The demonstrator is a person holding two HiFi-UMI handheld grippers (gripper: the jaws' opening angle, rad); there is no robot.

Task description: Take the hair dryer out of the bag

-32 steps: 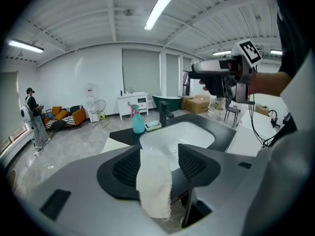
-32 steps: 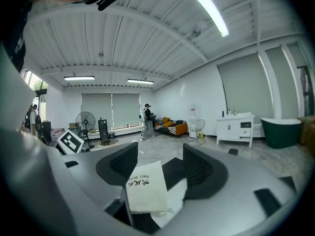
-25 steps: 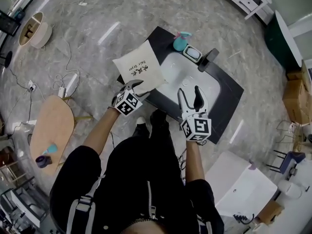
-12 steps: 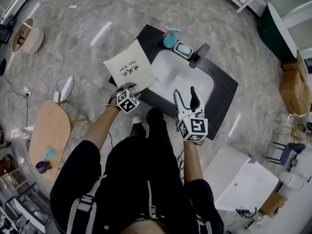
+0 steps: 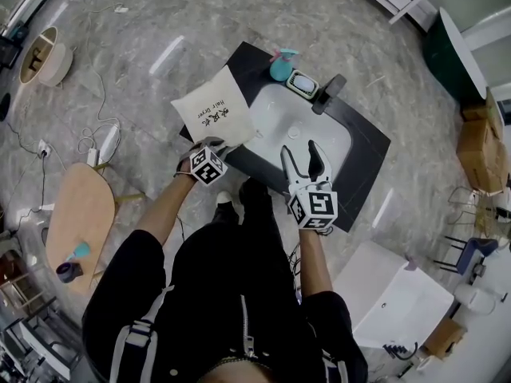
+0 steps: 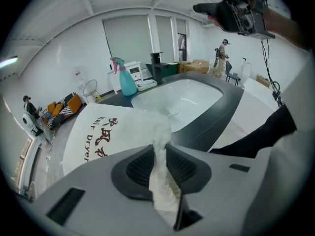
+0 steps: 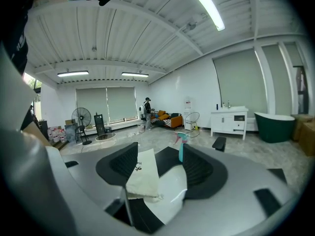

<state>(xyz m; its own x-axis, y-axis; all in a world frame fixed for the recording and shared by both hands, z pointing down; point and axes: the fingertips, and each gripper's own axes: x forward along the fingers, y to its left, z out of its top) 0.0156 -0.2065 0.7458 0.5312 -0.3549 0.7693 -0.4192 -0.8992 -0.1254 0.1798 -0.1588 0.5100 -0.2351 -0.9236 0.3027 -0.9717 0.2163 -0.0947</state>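
A white cloth bag [image 5: 214, 116] printed "Hair Dryer" lies on the left end of the black counter [image 5: 363, 146]; the hair dryer itself is not visible. My left gripper [image 5: 211, 145] is at the bag's near edge. Its jaws have just been closing, and in the left gripper view [image 6: 160, 149] a gathered fold of the bag [image 6: 106, 134] is pinched between the pads. My right gripper [image 5: 302, 158] hangs open over the near side of the white basin [image 5: 307, 130] with nothing in it. The right gripper view [image 7: 160, 163] shows the bag [image 7: 142, 173] farther off.
A teal spray bottle [image 5: 279, 65], a soap dish [image 5: 302, 84] and a black faucet [image 5: 329, 92] stand at the counter's far side. On the floor are a wooden table [image 5: 76, 214] at left, cables, and a white cabinet [image 5: 399, 302] at lower right.
My left gripper has come down onto the bag's near edge and closed from wide open onto the cloth. The right gripper has stayed over the basin.
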